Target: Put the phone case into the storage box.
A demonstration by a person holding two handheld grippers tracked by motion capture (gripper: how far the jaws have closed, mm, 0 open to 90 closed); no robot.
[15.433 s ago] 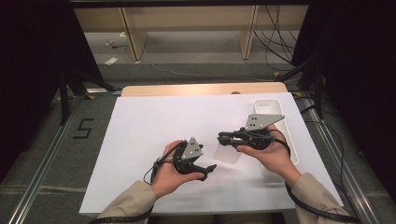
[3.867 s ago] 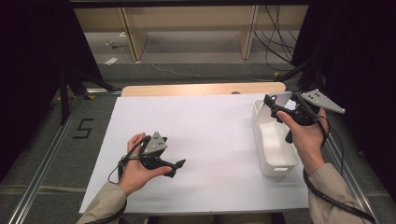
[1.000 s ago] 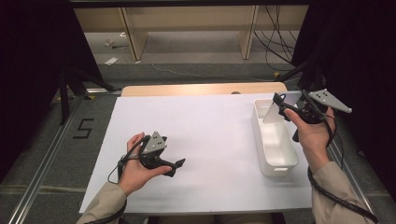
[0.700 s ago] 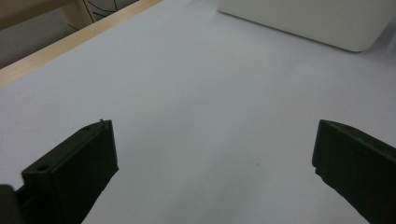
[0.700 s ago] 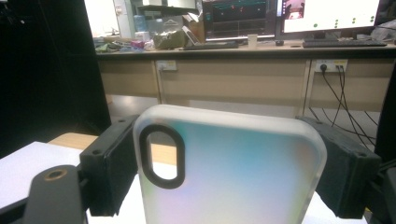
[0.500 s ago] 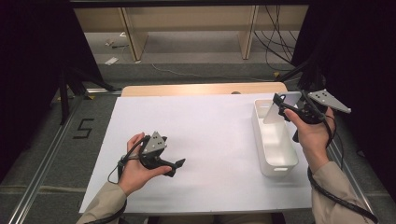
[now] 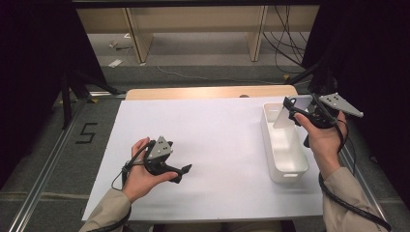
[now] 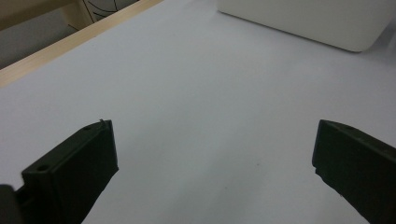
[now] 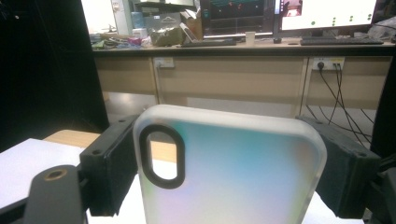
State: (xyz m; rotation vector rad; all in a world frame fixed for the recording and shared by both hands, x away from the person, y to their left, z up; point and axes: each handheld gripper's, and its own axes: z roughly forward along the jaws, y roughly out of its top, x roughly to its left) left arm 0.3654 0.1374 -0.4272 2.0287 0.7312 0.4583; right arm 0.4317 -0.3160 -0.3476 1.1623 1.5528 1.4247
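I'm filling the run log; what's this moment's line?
right gripper: shut on phone case, above white bin | left gripper: open, nothing between jaws, over table

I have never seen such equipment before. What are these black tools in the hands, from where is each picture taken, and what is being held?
A person sits at a table covered in white and holds one hand tool in each hand. Each tool is a gripper with two black jaws.

The high view looks down from above the person. The other two pictures come from small cameras mounted on the grippers, looking along their jaws.

The left gripper rests low over the table, with its jaws wide apart and nothing between them. The right gripper is clamped on a frosted phone case with an oval camera opening, holding it above the far end of a white bin at the table's right side.
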